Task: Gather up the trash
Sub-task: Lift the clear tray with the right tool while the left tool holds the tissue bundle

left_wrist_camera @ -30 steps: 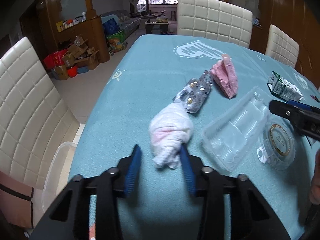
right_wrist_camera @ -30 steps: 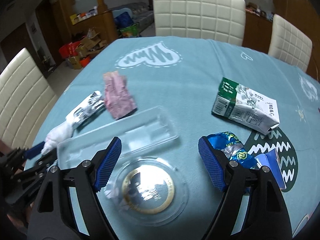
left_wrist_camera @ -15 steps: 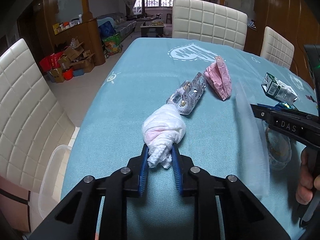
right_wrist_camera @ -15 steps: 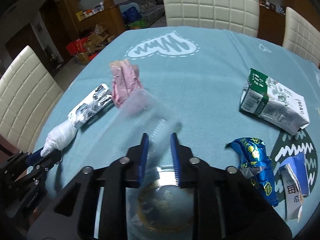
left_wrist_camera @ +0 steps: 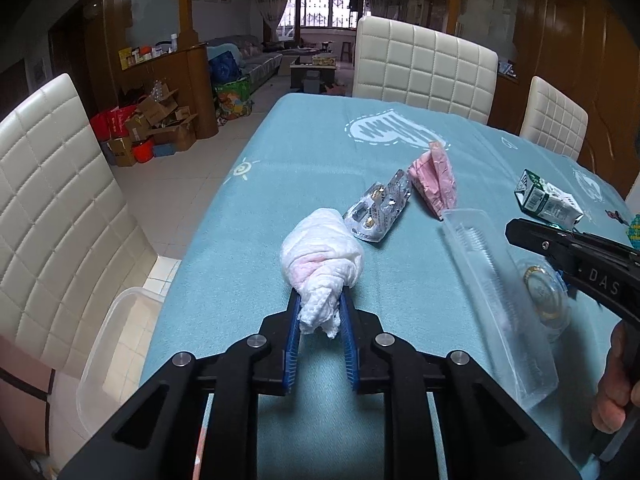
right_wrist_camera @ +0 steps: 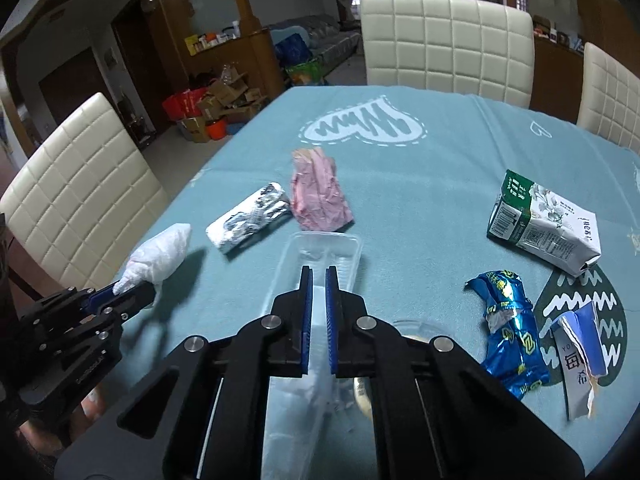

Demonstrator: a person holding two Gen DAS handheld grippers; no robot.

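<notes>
My left gripper is shut on a crumpled white tissue wad and holds it above the teal tablecloth; it also shows in the right wrist view. My right gripper is shut on the rim of a clear plastic tray, lifted and tilted; the tray also shows in the left wrist view. A silver blister pack, a pink wrapper, a green-white carton, a blue wrapper and a round clear lid lie on the table.
A clear plastic bin stands on the floor by the table's left edge. White padded chairs stand at the left, and more at the far end. A torn blue-white packet lies at the right.
Both grippers closed: the left on the tissue wad, the right on the clear tray. Both items have been lifted off the cloth, and the tray now stands tilted.
</notes>
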